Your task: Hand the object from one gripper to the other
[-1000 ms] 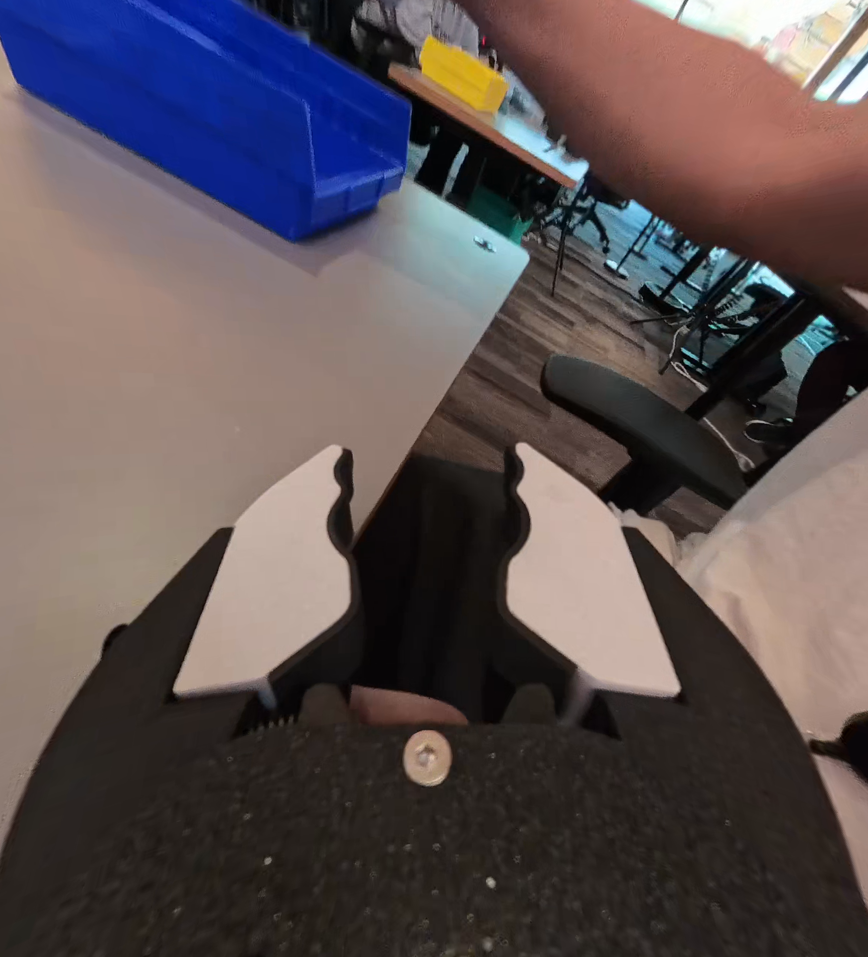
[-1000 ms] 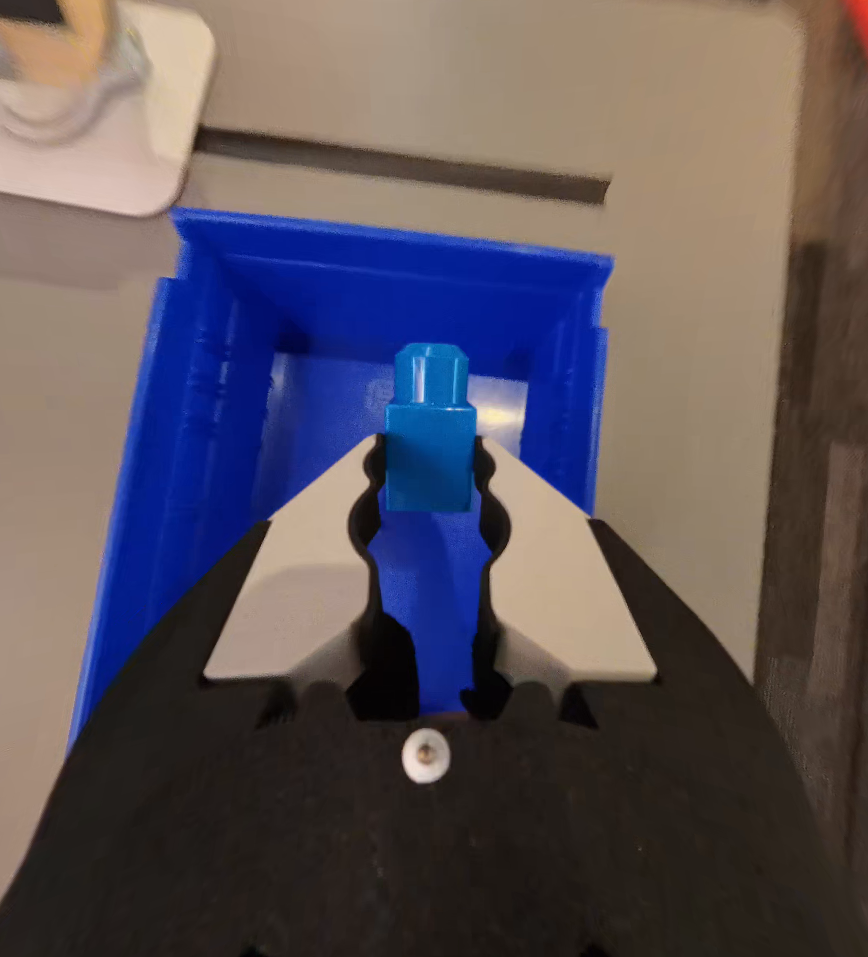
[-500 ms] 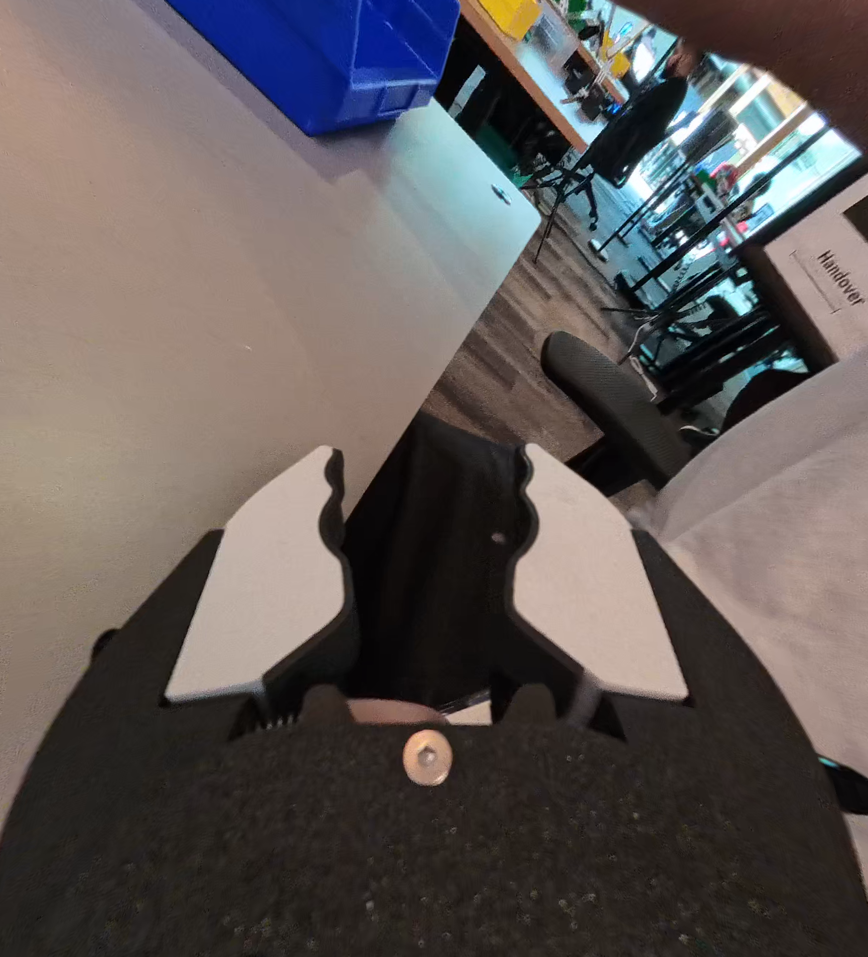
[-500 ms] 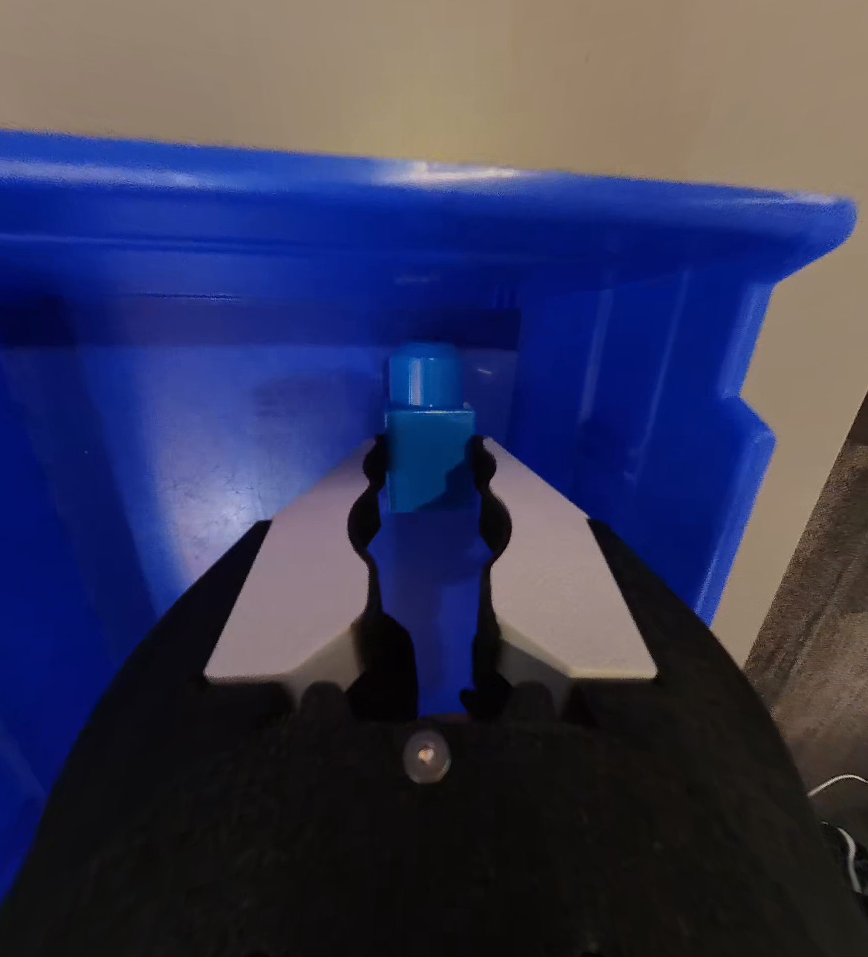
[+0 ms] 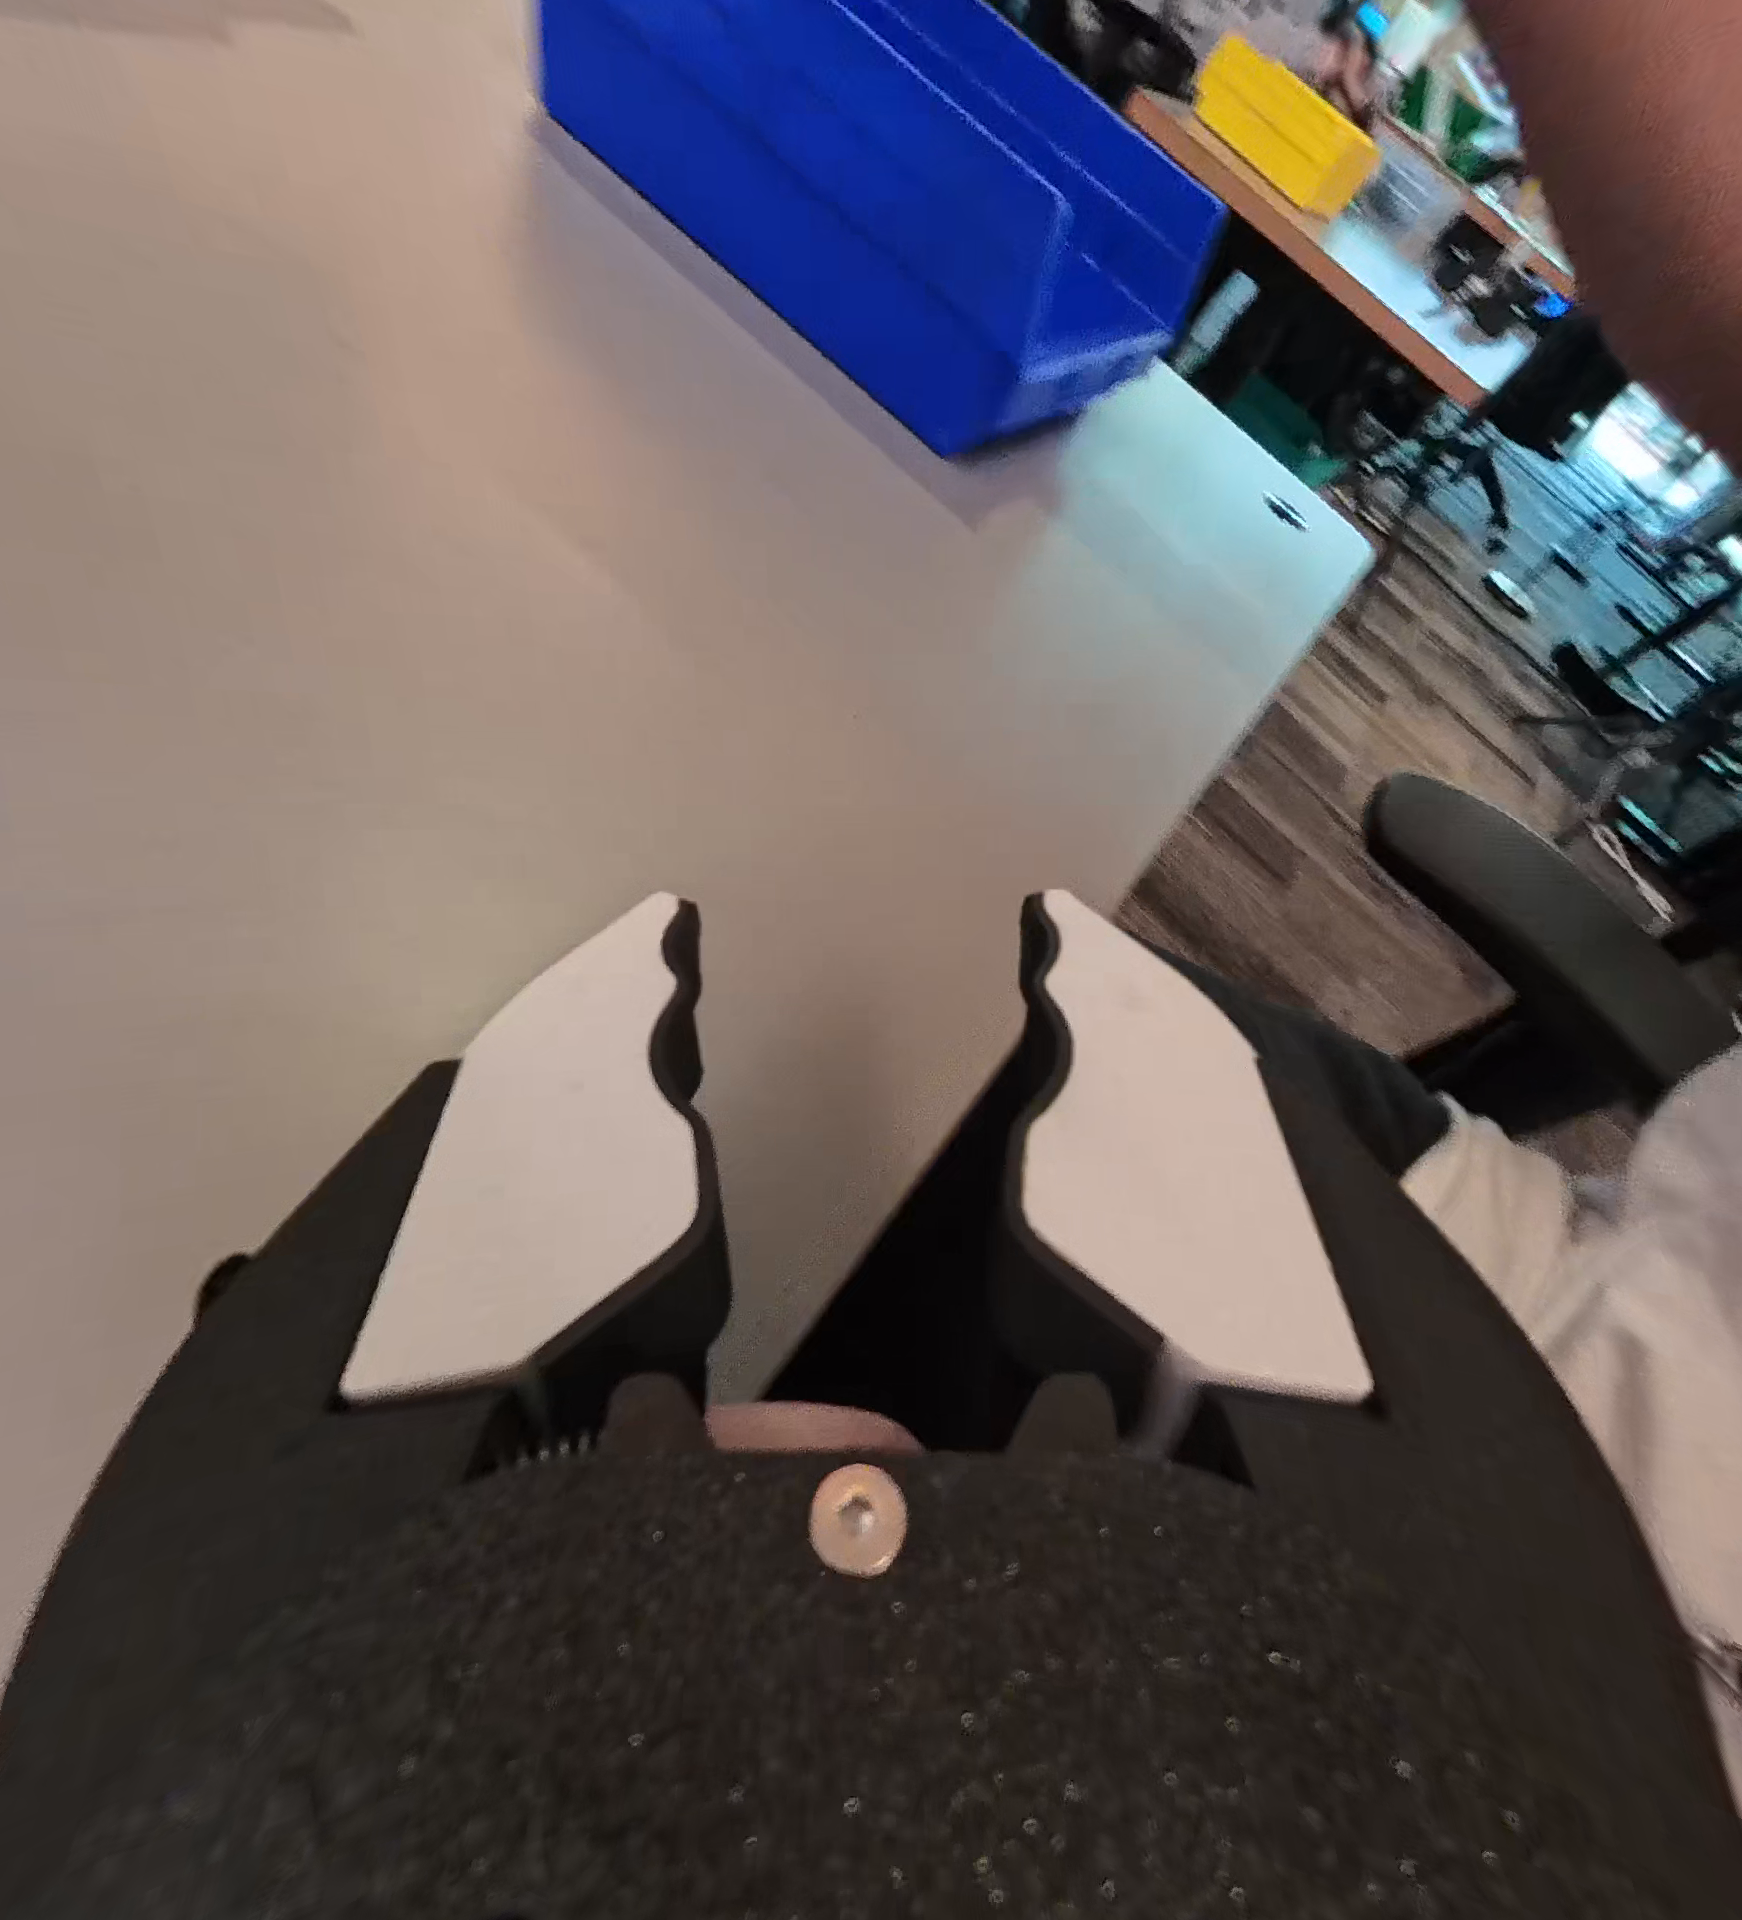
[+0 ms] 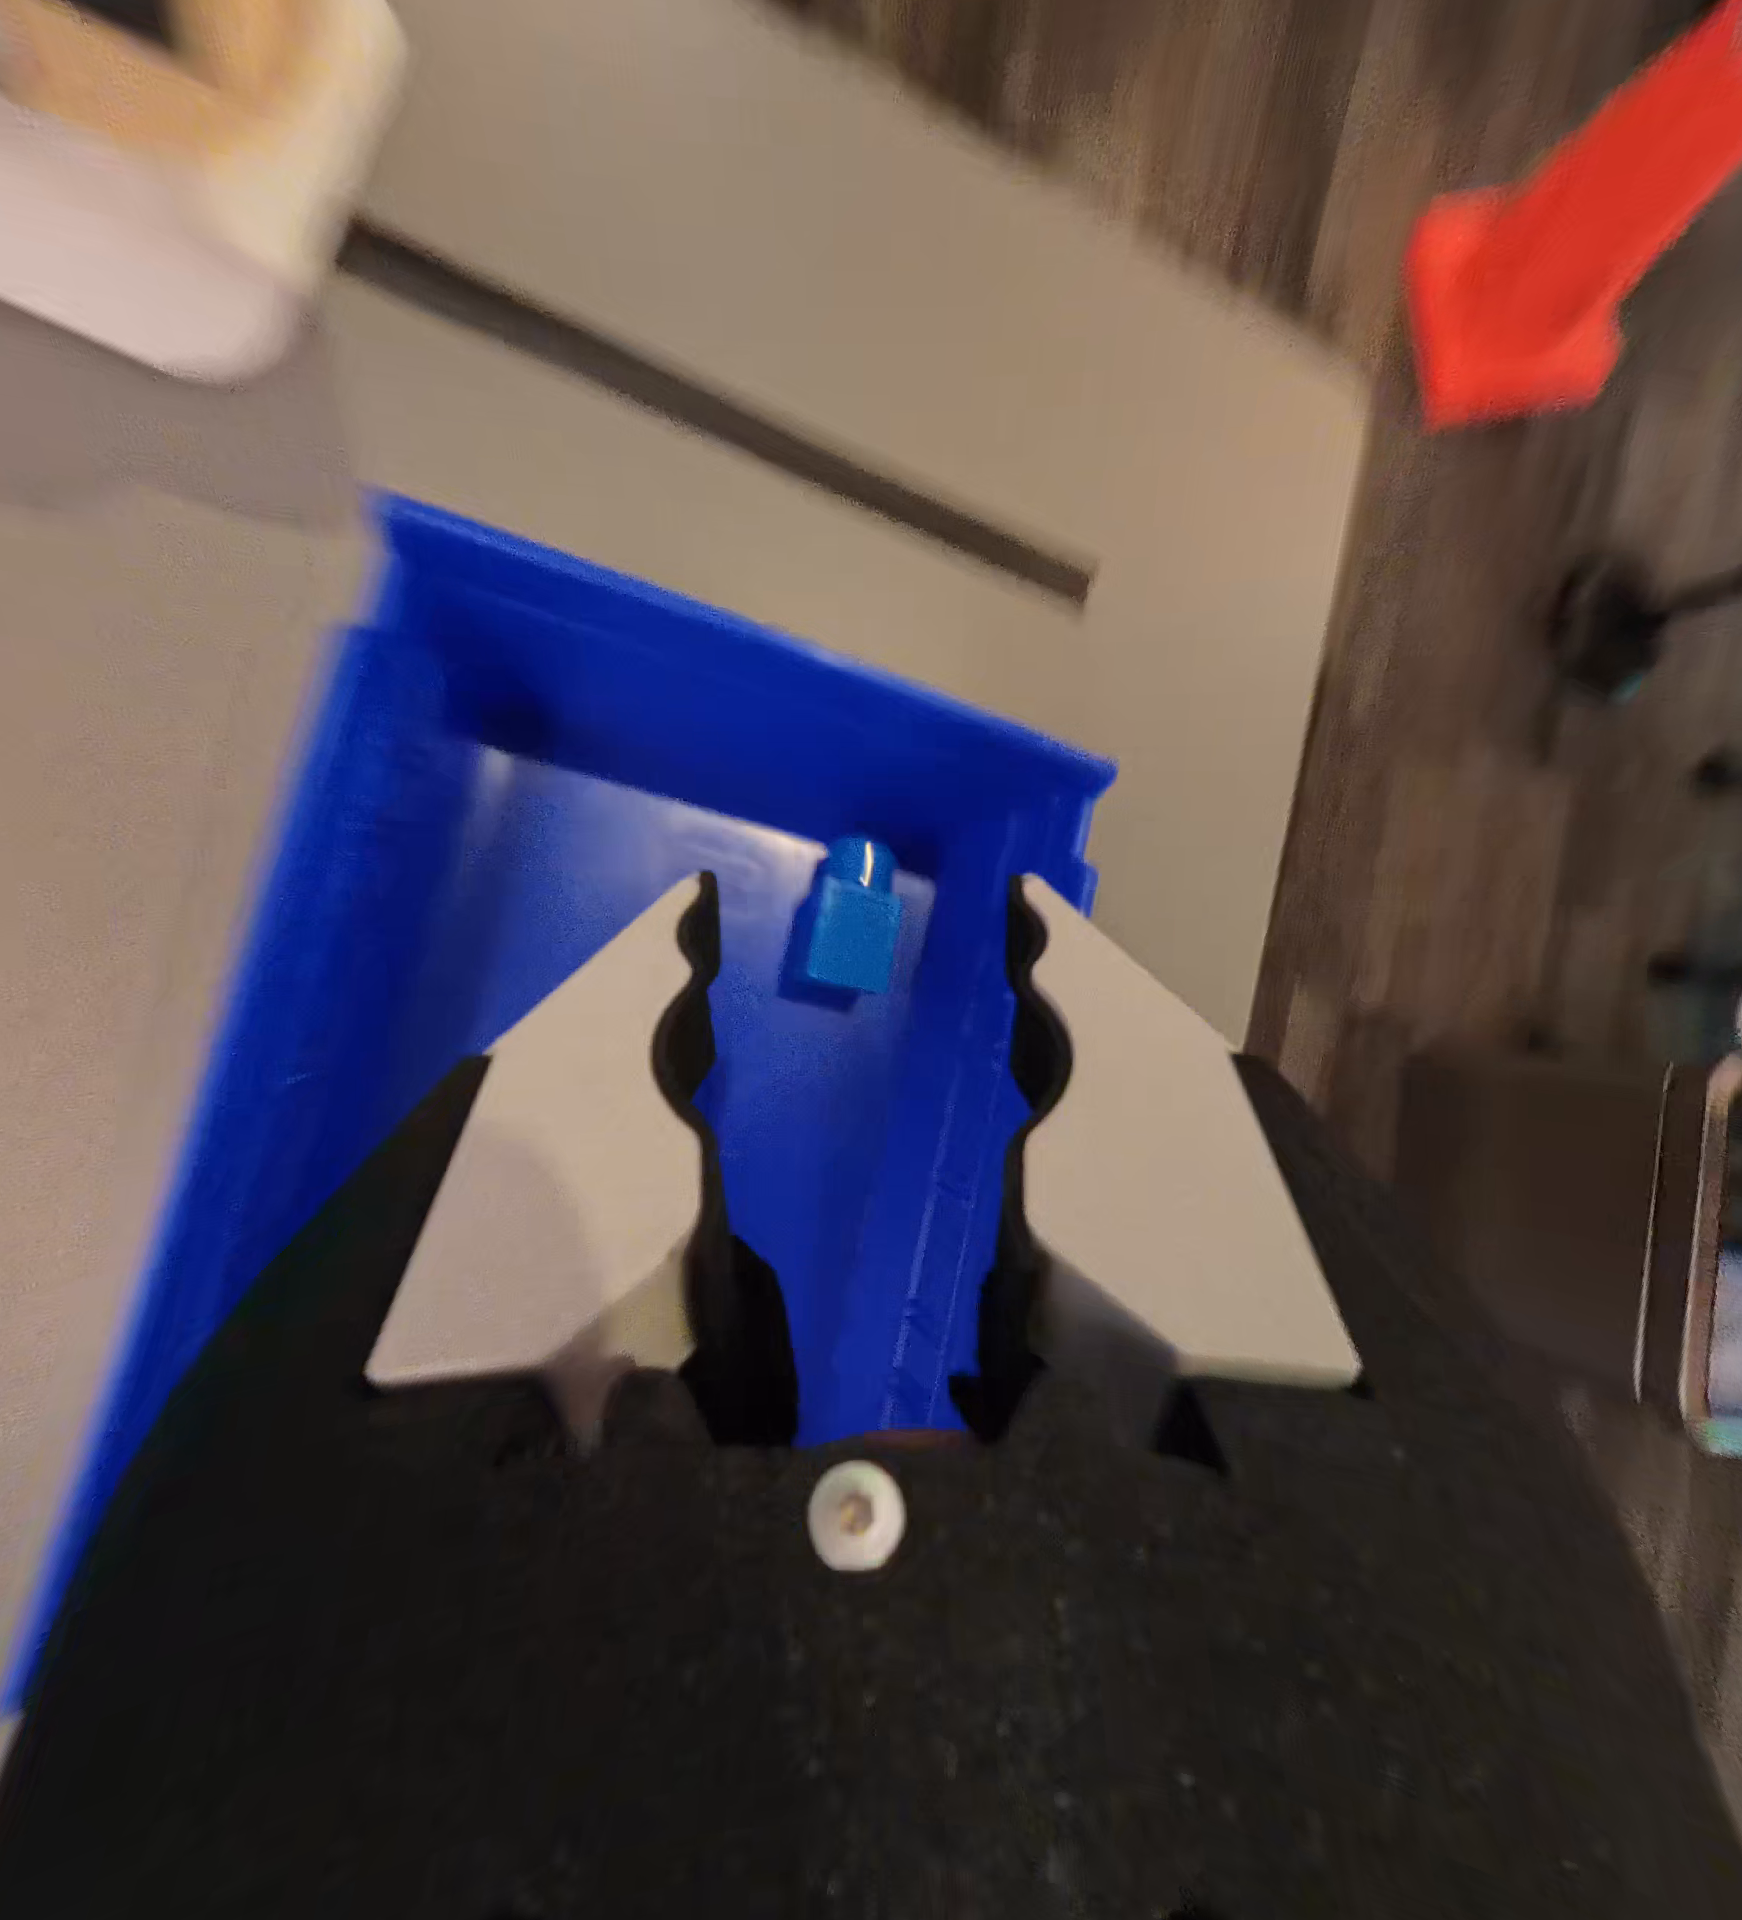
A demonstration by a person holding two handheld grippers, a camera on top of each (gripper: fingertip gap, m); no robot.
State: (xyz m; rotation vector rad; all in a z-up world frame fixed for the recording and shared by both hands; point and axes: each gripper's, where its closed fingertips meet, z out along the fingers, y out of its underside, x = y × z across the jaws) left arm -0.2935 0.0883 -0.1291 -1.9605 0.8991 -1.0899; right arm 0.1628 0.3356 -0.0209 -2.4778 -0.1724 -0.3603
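A small blue block with a round peg point(image 6: 849, 928) lies on the floor of the blue bin point(image 6: 347, 831), near its far right corner. My right gripper point(image 6: 862, 894) is open and empty, raised above the bin with the block seen between its fingertips. My left gripper point(image 5: 859, 920) is open and empty above the pale table point(image 5: 327, 623), near its front edge. The blue bin also shows in the left wrist view point(image 5: 846, 208), at the table's far side.
A person's bare arm point(image 5: 1677, 208) crosses the top right of the left wrist view, with a white sleeve point(image 5: 1677, 1299) at right. A black chair seat point(image 5: 1532, 935) stands beyond the table edge. A red object point(image 6: 1573, 239) and a white object point(image 6: 119, 187) show blurred in the right wrist view. There is about 55 centimetres between the tips of the two grippers. My right gripper's tips are some 35 centimetres from the white object point(image 6: 119, 187).
My right gripper has opened and let go of the blue block, which now lies in the bin, and has lifted away. My left gripper has swung back over the table, still open.
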